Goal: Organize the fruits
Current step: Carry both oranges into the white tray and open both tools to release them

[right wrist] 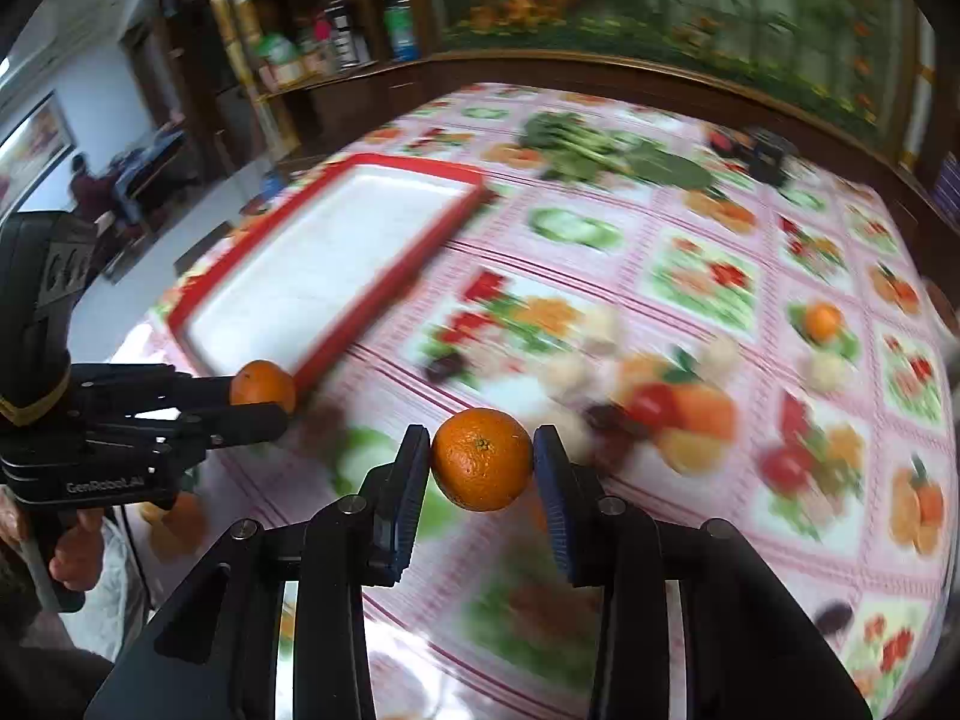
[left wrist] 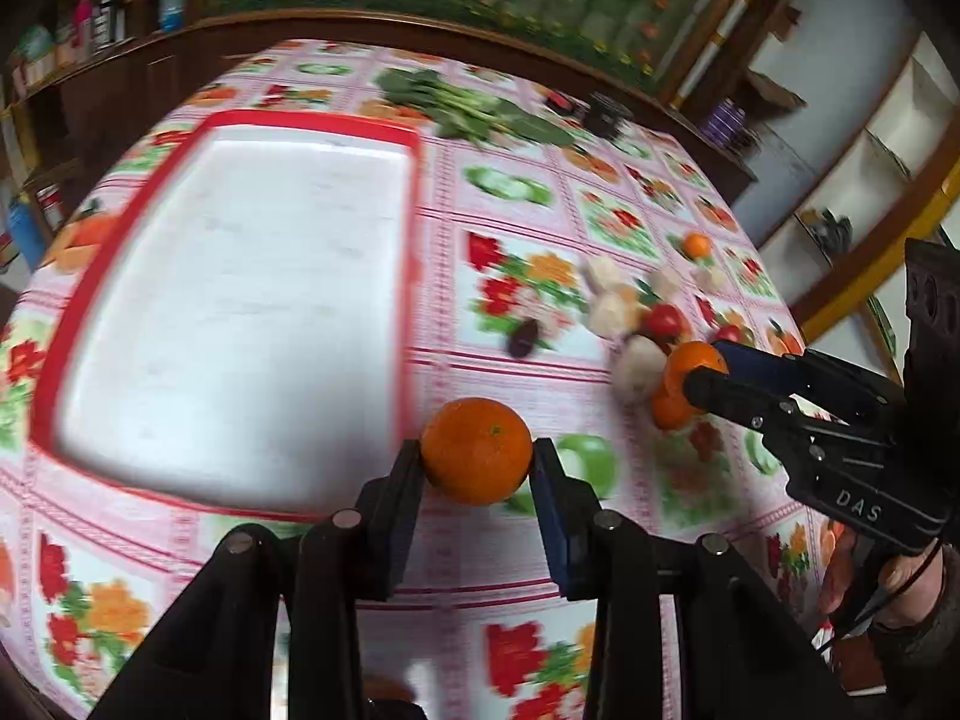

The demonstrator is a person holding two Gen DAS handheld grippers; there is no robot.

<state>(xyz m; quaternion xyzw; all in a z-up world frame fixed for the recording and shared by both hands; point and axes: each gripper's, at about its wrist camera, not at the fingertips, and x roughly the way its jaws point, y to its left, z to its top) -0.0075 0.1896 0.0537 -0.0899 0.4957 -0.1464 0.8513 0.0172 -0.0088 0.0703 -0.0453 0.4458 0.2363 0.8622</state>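
In the left wrist view my left gripper is shut on an orange, held above the tablecloth just right of the red-rimmed white tray. My right gripper comes in from the right, shut on a second orange. The right wrist view shows that orange between my right gripper's blue pads. My left gripper is at the left there, with its orange by the tray's near corner. The tray's white floor is bare.
A blurred pile of pale and red fruits lies right of centre, with a dark plum and a small orange nearby. Leafy greens and a dark jar sit at the far edge. A person's hand holds the left gripper's handle.
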